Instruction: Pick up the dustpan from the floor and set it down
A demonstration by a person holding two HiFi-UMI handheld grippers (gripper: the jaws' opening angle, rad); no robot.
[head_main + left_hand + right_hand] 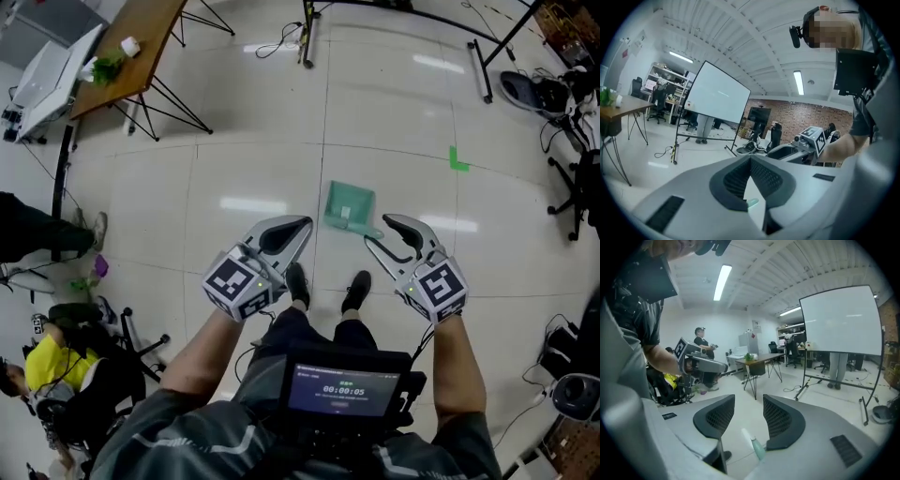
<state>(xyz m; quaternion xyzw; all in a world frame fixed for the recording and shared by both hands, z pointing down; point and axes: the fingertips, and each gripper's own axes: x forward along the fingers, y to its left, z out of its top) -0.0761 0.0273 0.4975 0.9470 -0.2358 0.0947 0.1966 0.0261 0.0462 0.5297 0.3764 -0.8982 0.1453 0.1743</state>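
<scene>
One green dustpan point(350, 206) lies flat on the pale tiled floor point(234, 169), just beyond the person's two black shoes point(298, 284). Its long axis runs on a diagonal: the broad pan sits at the far-left end, and the handle points near and to the right, ending close by the right gripper point(377, 231). That gripper's jaws stand apart and grasp nothing; only floor shows between them, with the handle lower down in its own view. The left gripper point(302, 227) hangs just left of the pan, its jaw tips pressed together with nothing between them. Farther out, a green tape mark point(457, 159) sits on the floor to the right, well apart from the pan. A wooden table point(131, 37) with a white cup point(129, 45) and a small plant point(106, 67) stands at the far left. Black stand legs point(480, 70) cross the far right, and a person in yellow point(47, 361) sits at the near left.
</scene>
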